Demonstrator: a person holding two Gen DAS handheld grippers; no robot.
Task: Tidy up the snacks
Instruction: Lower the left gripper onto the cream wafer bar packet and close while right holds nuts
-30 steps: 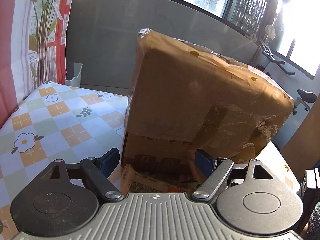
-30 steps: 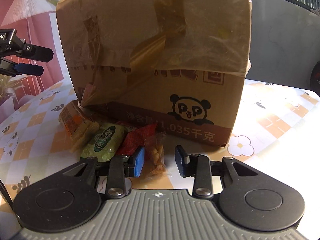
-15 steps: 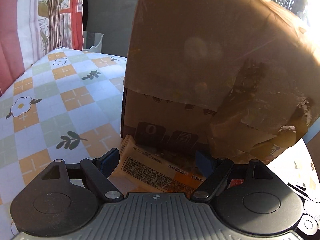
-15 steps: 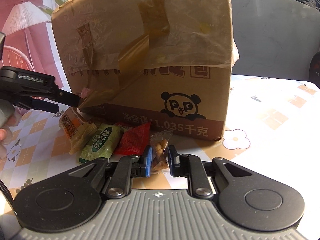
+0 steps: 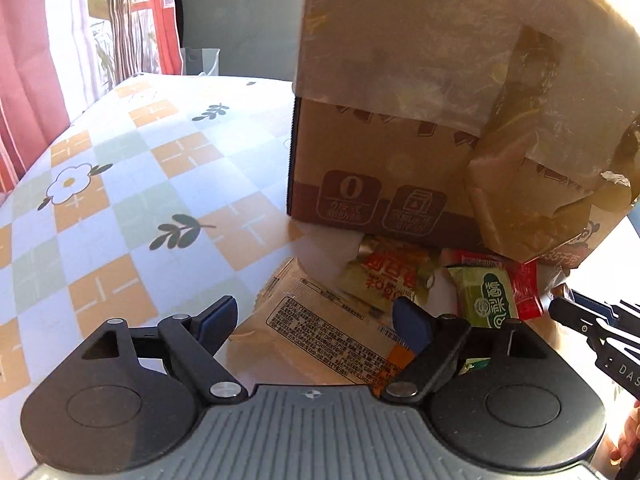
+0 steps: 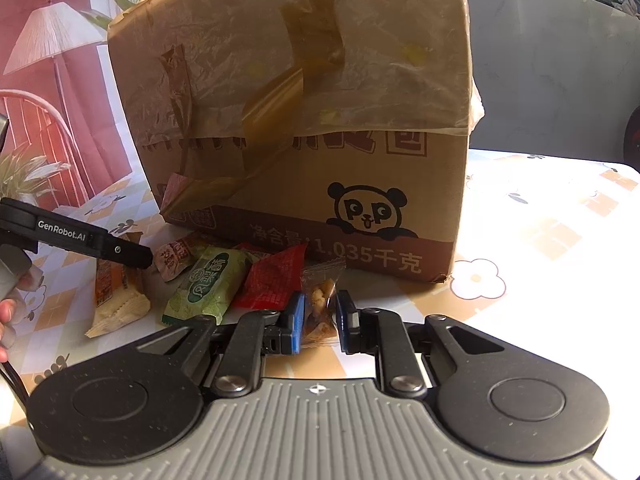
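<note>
Two hand-held tongs work over a table covered in a checked cloth (image 5: pixel 132 184) printed with flowers and leaves.

Nearest in the right wrist view, the right gripper (image 6: pixel 318 322) has its blue pads drawn close together on either side of a small clear packet of nuts (image 6: pixel 320 300). The jaws have just been closing. The packet sits between the pads and seems pinched at its sides, though a sliver of gap shows by the right pad, so firm contact is not certain.

Just left of those pads lies a red packet (image 6: pixel 274 280), then a green packet (image 6: pixel 208 284), then a small brown-and-red sweet (image 6: pixel 176 258) farther left and slightly beyond.

At the far left lies a long orange-and-cream biscuit pack (image 6: pixel 116 296). The left gripper (image 5: pixel 316 320) hangs over this pack with its jaws spread wide. In the left wrist view the pack lies flat between and below the two blue pads, and neither pad clearly touches it. Beyond the left gripper's right pad are the sweet, the green packet and the red packet, with the right gripper's tip coming in from the right edge.

Behind all the snacks stands a tall cardboard box (image 6: pixel 304 120), partly wrapped in plastic film and tape, with a panda printed near its base. The snacks lie close against its foot.
</note>
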